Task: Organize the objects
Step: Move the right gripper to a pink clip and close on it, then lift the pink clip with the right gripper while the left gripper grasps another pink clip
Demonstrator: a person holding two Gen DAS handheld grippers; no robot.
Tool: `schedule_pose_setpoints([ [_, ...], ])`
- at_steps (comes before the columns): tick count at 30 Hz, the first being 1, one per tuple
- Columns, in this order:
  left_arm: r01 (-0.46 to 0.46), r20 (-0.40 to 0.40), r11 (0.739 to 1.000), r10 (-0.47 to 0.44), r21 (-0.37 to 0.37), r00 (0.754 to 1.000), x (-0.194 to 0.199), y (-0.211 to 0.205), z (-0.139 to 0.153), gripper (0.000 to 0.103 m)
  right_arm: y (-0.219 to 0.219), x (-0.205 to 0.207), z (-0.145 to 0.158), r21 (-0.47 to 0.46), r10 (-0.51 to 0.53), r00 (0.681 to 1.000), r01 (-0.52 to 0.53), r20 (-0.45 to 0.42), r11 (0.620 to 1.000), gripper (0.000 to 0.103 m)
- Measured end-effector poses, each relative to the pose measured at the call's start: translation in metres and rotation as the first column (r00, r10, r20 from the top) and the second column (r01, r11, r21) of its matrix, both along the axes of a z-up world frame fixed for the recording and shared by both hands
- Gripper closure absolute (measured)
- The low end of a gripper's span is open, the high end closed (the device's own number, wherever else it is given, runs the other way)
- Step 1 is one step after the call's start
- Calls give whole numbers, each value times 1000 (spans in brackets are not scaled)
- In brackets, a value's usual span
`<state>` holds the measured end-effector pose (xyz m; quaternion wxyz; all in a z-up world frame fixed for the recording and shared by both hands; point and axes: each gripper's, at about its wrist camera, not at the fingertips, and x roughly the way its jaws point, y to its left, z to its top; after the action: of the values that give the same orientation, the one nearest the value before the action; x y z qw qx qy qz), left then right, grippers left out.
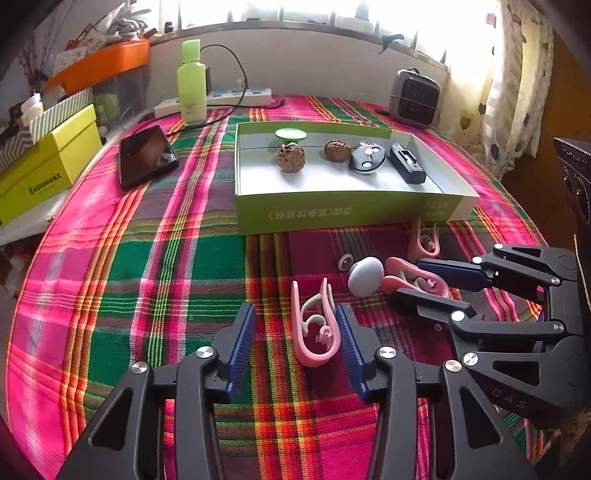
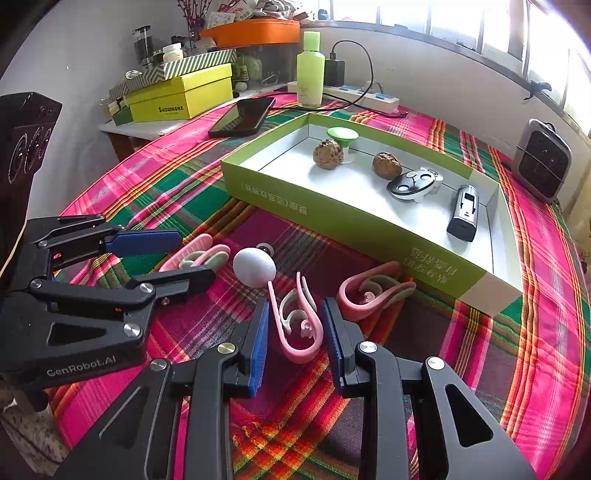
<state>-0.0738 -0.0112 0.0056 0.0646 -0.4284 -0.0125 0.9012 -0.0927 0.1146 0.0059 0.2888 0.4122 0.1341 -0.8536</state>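
While both jaws gape, each pink clip (image 1: 315, 326) lies curled, apparently unclamped.

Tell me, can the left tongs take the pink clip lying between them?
Probably yes: the left tongs stand open on either side of the pink clip, and nothing blocks it.

Bright window (image 1: 295, 11) behind plaid-clothed table (image 1: 166, 258).

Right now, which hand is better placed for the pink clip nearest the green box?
Right. That clip lies just beside the right gripper; the left gripper sits past the white ball, farther off. Both stand open around other clips.
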Motion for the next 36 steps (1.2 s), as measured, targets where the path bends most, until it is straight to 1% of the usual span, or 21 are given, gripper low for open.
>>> schedule_pose_setpoints([
  [2, -9, 0, 1000, 9, 1, 1000, -1, -2, 0, 68, 1, 0, 0, 0, -6, 1000, 6, -1, 1000, 77],
  [9, -21, 0, 1000, 21, 9, 1000, -2, -5, 0, 74, 2, 3, 0, 1, -22, 1000, 22, -4, 1000, 78],
  [13, -27, -2, 1000, 27, 7, 1000, -3, -7, 0, 81, 4, 2, 1, -8, -45, 999, 45, -1, 999, 78],
  [20, -25, -3, 1000, 25, 14, 1000, -3, -9, 0, 81, 9, 5, 1, -26, -74, 997, 74, 11, 997, 78],
  [32, -3, -2, 1000, 3, 29, 1000, -5, -5, 1, 81, 12, 9, 4, -82, -112, 993, 115, 42, 990, 78],
  [36, 1, -11, 999, -1, 35, 1000, -4, -4, 4, 81, 12, 11, 7, -98, -119, 992, 122, 37, 988, 78],
])
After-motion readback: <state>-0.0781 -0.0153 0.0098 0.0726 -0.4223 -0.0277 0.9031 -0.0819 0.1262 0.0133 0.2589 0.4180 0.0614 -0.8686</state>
